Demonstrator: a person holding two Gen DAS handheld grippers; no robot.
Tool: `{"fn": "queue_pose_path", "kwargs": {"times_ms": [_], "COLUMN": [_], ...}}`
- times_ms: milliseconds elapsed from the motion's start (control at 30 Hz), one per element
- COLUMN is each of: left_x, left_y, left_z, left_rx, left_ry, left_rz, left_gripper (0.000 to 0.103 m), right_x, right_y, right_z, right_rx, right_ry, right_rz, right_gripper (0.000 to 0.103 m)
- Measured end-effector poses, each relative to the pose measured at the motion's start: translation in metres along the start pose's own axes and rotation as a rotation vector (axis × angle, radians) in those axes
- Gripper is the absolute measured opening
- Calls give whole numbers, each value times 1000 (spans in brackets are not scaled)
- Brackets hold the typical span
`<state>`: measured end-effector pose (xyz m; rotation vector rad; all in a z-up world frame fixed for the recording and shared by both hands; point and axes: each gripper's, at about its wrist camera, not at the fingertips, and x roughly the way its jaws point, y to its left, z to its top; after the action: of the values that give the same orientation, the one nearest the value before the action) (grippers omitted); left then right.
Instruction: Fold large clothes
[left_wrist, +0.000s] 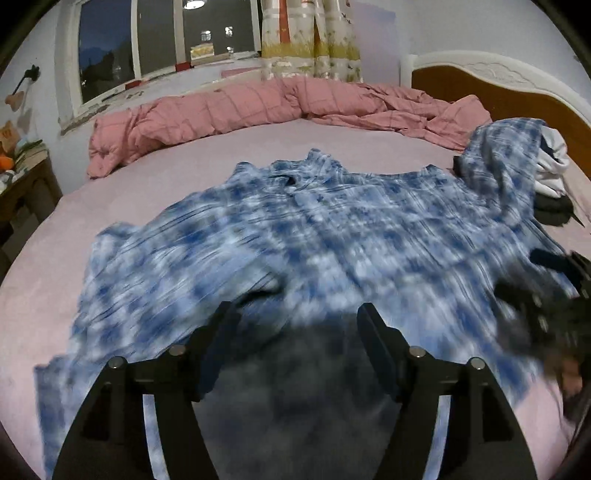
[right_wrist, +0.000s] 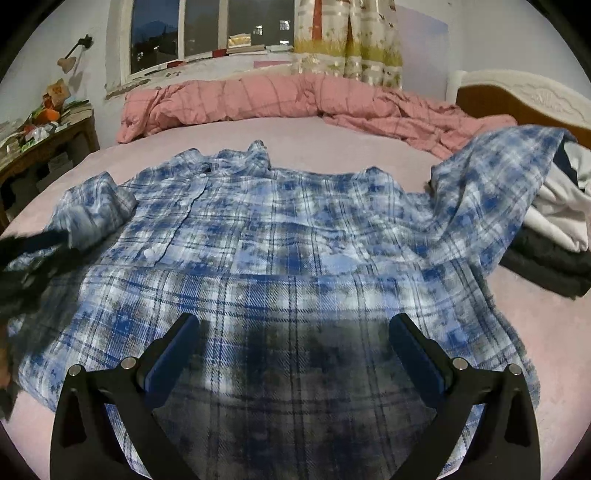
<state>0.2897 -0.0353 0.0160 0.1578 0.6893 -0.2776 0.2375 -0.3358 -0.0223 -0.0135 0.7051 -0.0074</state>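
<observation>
A blue and white plaid shirt (left_wrist: 314, 236) lies spread out, front up, on the pink bed; it also shows in the right wrist view (right_wrist: 280, 243). Its right sleeve (right_wrist: 491, 192) drapes up over a pile of clothes. Its left sleeve (right_wrist: 92, 206) is bunched near the shoulder. My left gripper (left_wrist: 295, 314) is open and empty, just above the shirt's lower left part; this view is blurred by motion. My right gripper (right_wrist: 295, 325) is open and empty above the shirt's lower hem. The right gripper (left_wrist: 546, 295) appears blurred at the left view's right edge, and the left gripper (right_wrist: 29, 258) at the right view's left edge.
A rumpled pink quilt (right_wrist: 295, 99) lies along the far side of the bed. A pile of white and dark clothes (right_wrist: 554, 229) sits at the right by the headboard (right_wrist: 524, 99). A cluttered wooden table (right_wrist: 40, 140) stands at the left. A window (right_wrist: 207, 29) and curtain are behind.
</observation>
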Motion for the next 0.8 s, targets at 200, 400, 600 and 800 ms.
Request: {"fn": "queue_pose_path", "kwargs": {"times_ms": [200, 400, 600, 800], "left_x": [-59, -49, -13, -1], "left_y": [58, 142, 198, 199], "left_z": [-18, -25, -47, -64], "left_rx": [-44, -157, -317, -376], "left_ry": [-103, -63, 101, 162], "left_rz": [180, 445, 336, 301], "left_gripper": [72, 72, 72, 73], "right_x": [0, -16, -49, -47], "right_y": [3, 18, 58, 126], "right_z": [-1, 1, 20, 68], "right_rx": [-21, -94, -247, -300], "right_ry": [-3, -73, -150, -56], "right_rz": [-4, 49, 140, 370], "right_gripper": [103, 103, 89, 79]}}
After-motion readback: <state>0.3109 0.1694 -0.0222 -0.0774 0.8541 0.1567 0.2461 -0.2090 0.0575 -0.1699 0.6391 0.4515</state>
